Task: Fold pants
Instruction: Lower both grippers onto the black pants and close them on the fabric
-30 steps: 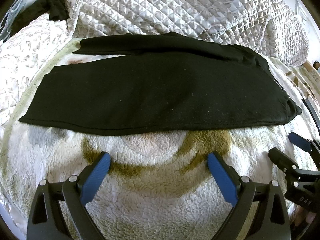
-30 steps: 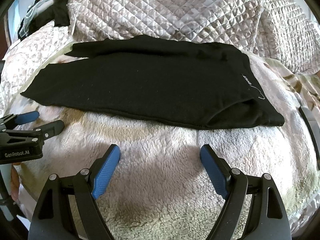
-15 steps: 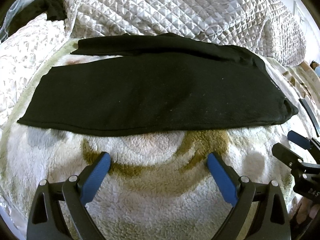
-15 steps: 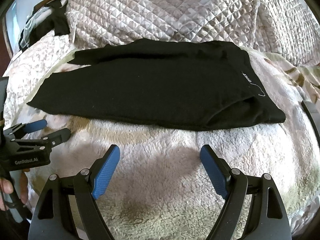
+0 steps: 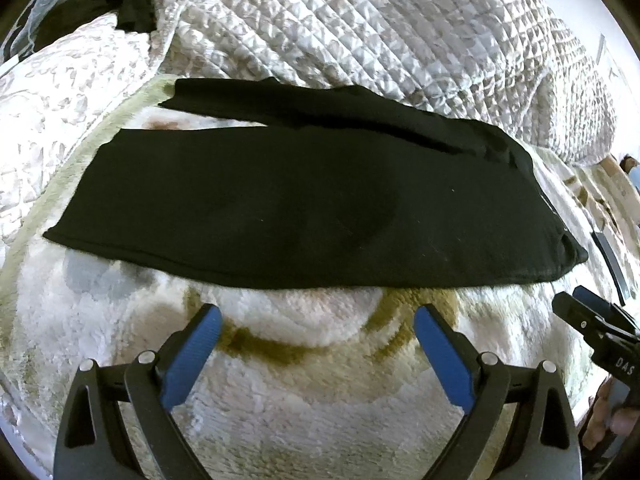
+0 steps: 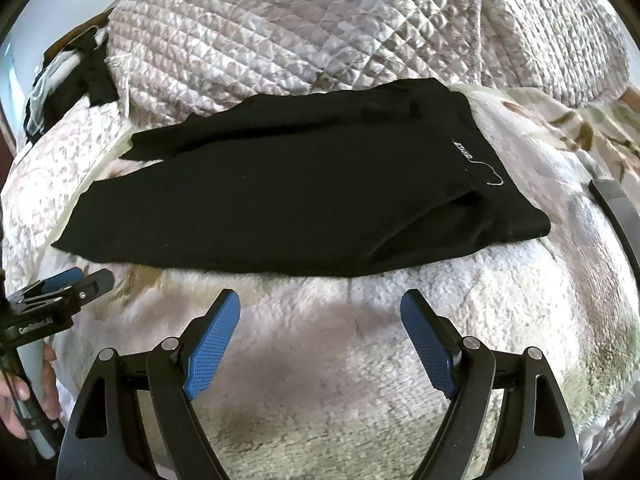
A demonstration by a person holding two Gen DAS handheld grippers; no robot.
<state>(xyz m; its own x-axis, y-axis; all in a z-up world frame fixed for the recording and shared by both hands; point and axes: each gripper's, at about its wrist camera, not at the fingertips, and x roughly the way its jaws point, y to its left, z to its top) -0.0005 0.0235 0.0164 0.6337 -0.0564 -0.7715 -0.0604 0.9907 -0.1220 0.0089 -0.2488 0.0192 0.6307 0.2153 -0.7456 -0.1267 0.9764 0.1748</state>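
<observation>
Black pants lie flat on a fluffy white blanket, folded lengthwise, legs to the left and waistband to the right. They also show in the right wrist view, with a small white label near the waist. My left gripper is open and empty, just short of the near edge of the pants. My right gripper is open and empty, near the waist end's front edge. Each gripper shows at the side of the other's view: the right one, the left one.
A quilted grey-white bedspread is bunched behind the pants. Dark clothing lies at the far left corner. A dark strap lies at the right edge of the bed.
Both grippers have shifted slightly toward the pants; the right wrist view has swung right and tilted, so the pants sit more to the left. Both jaws stay open.
</observation>
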